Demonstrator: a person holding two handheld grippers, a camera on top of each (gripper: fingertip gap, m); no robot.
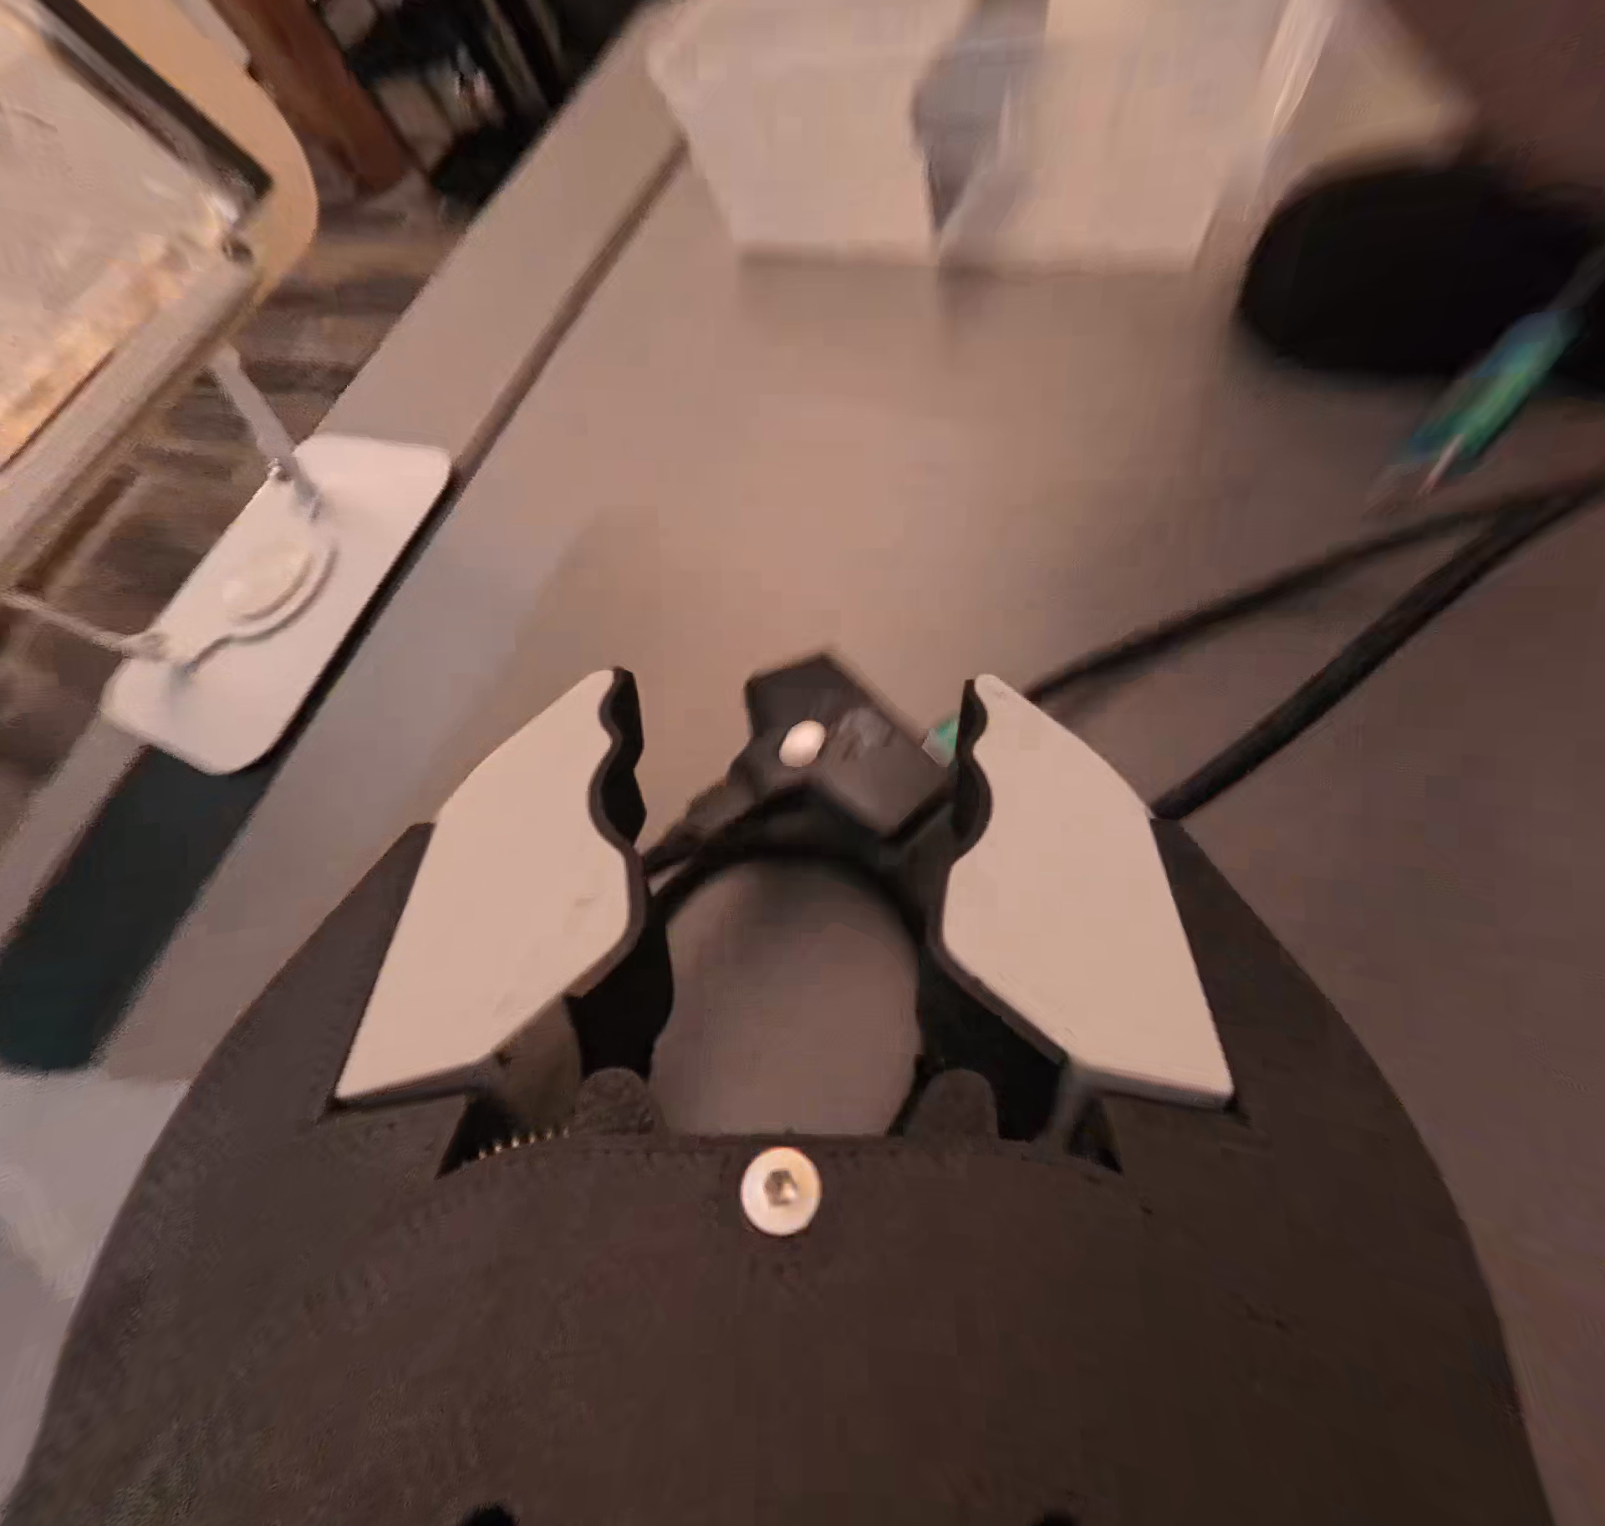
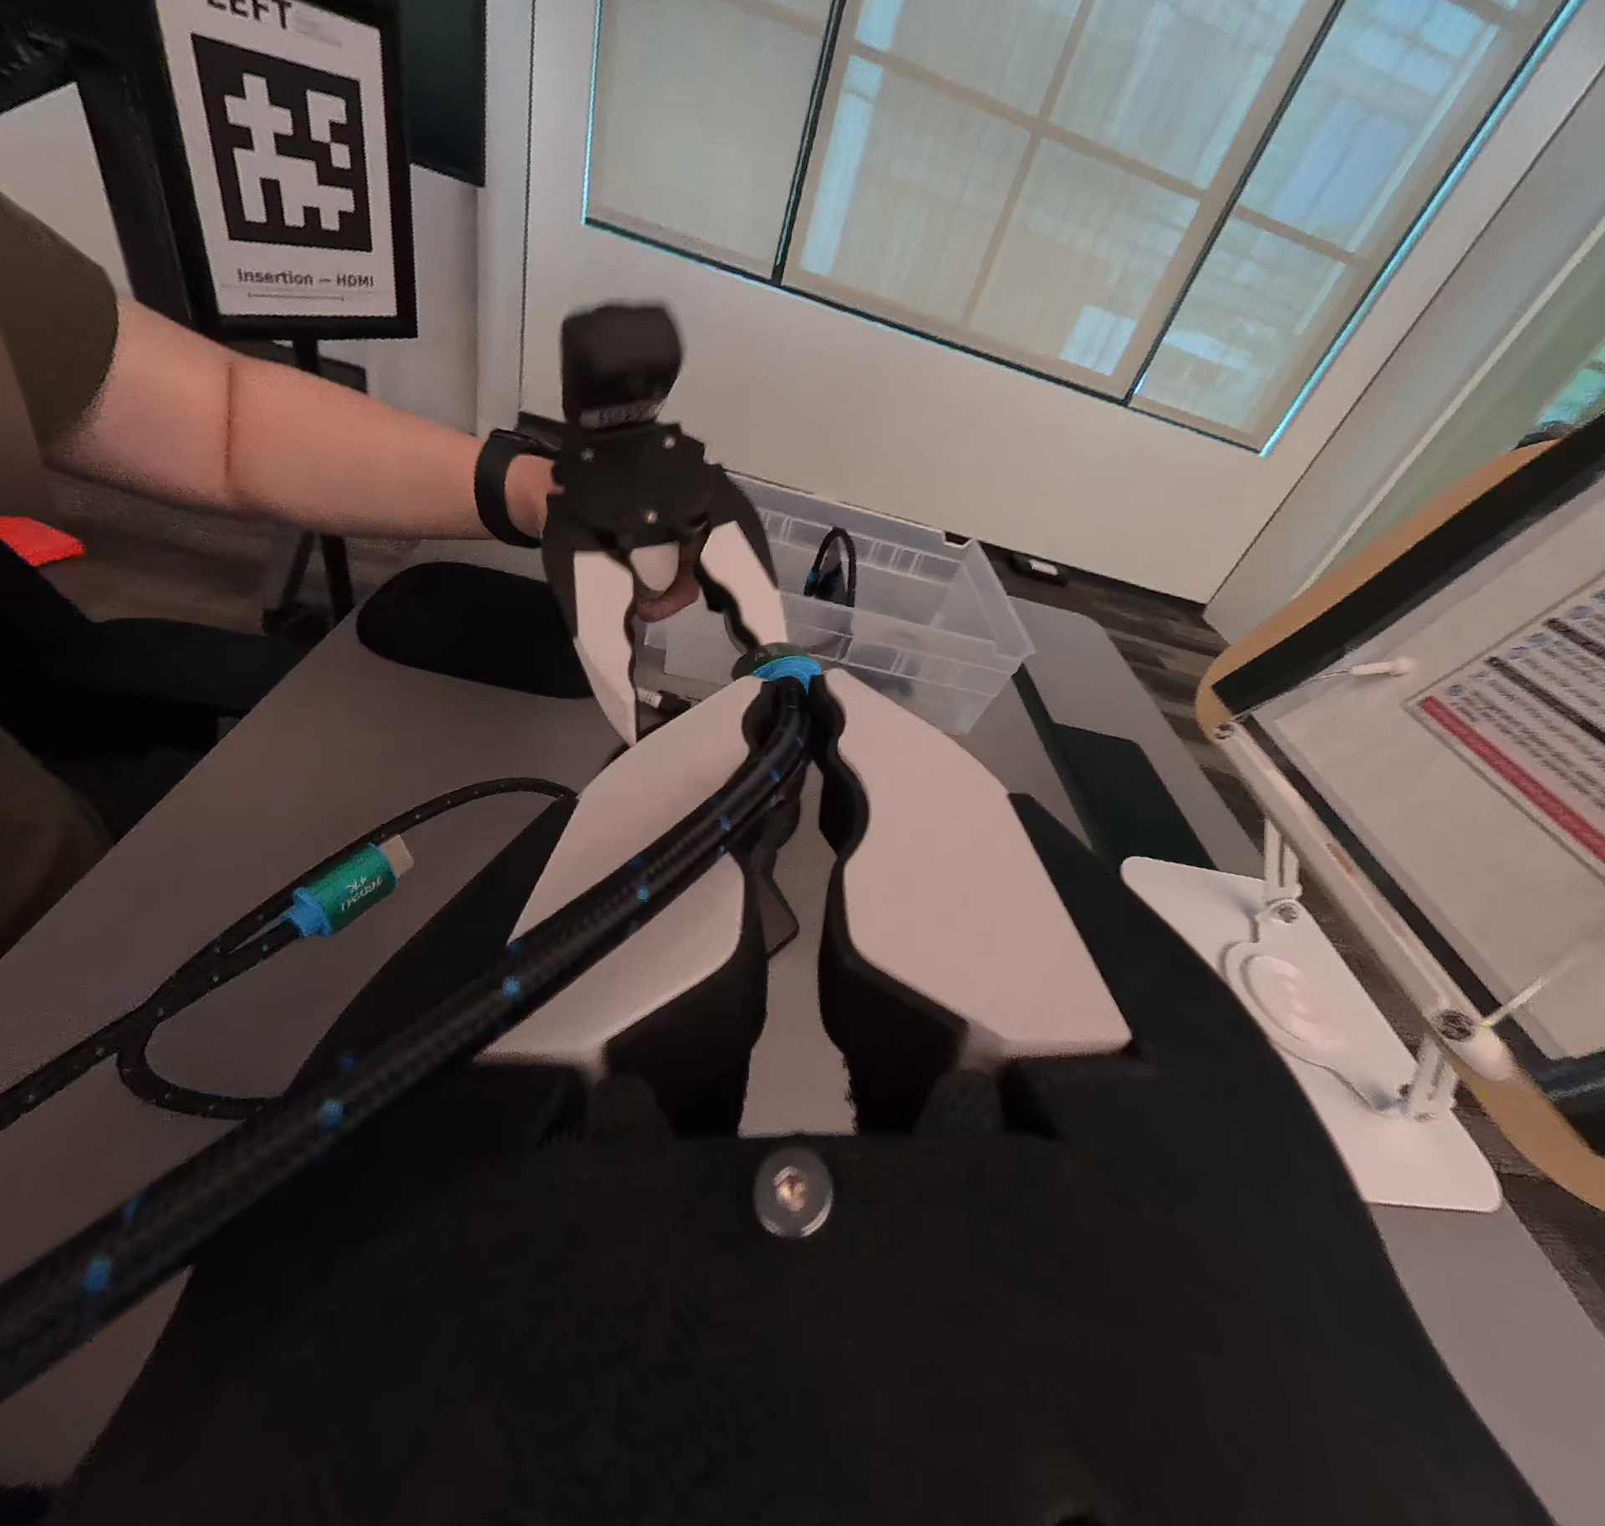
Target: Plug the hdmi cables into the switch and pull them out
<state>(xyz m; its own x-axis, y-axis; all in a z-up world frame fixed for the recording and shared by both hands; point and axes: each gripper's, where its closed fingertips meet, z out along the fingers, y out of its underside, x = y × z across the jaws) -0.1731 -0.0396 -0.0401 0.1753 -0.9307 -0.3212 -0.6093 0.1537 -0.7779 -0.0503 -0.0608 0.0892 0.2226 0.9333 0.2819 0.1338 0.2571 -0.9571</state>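
Note:
The black HDMI switch [image 1: 834, 746] with a white button sits between my left gripper's [image 1: 799, 685] fingertips; the jaws stand wide, closed on its sides. A green plug tip [image 1: 942, 738] shows at its right side; I cannot tell whether it is seated. My right gripper [image 2: 786, 694] is shut on a green HDMI plug with a blue collar [image 2: 777, 668], its braided black cable [image 2: 608, 894] running back between the fingers. The left gripper [image 2: 686, 677] hangs point-down just beyond that plug. A second green plug [image 2: 347, 885] lies loose on the grey table [image 1: 868, 442].
A white lamp base [image 2: 1303, 1007] sits at the table edge beside a tilted board [image 2: 1476, 703]. A clear plastic bin [image 2: 886, 625] stands behind the grippers. A black pad [image 2: 469, 625] lies at the back left. A person's arm [image 2: 304, 451] reaches in; a framed sign [image 2: 295, 138] stands behind.

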